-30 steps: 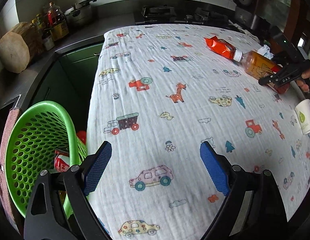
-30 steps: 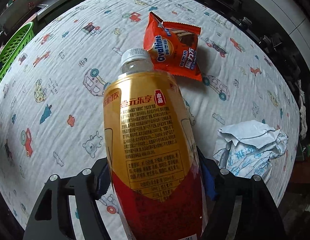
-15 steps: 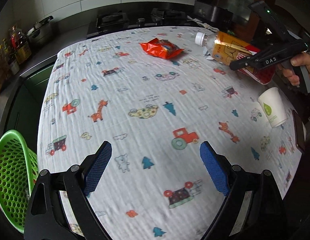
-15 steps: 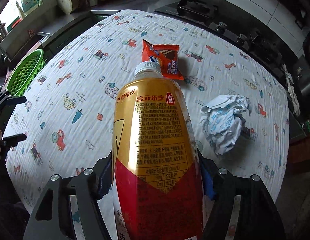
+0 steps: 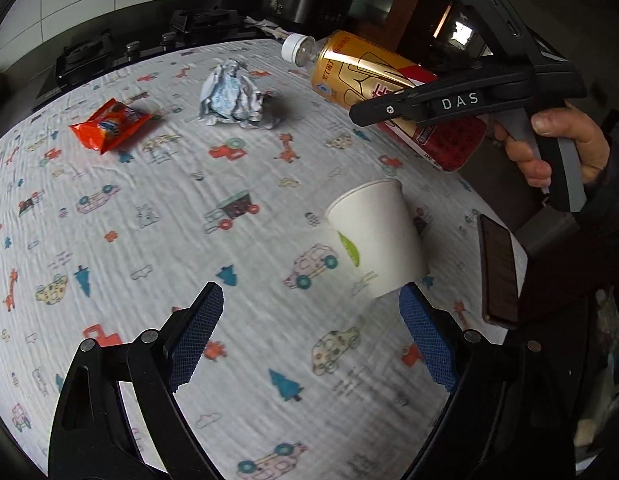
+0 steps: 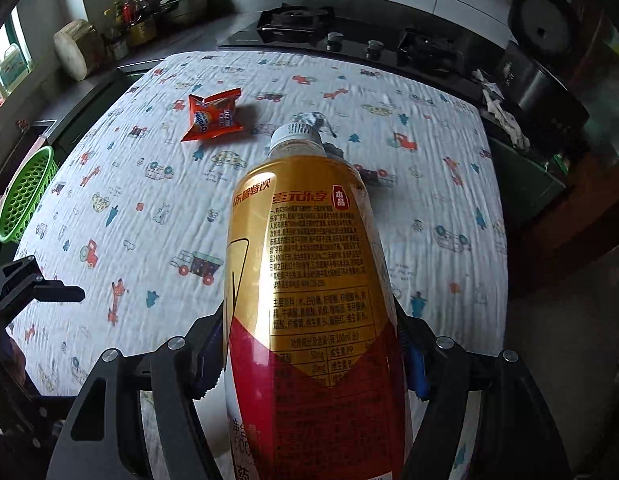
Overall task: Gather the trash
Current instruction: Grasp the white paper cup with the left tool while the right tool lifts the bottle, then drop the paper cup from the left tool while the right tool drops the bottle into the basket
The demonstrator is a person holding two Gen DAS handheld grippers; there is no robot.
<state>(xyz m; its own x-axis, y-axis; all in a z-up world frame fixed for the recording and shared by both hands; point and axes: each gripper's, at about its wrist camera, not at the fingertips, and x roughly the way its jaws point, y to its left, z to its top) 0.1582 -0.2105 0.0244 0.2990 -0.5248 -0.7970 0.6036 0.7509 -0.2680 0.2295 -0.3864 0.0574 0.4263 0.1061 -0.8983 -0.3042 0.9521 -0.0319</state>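
Over patterned tablecloth, right hand-held gripper pinches bottle; left hand-held gripper spread beside cup.

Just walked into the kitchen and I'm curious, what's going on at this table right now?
A person is clearing trash off a cartoon-print tablecloth with two handheld grippers. The right gripper is clamped on a gold and red drink bottle, lifted off the table. The left gripper is open and empty, near a white paper cup. An orange snack wrapper and crumpled paper lie on the cloth; a green basket sits beside the table.
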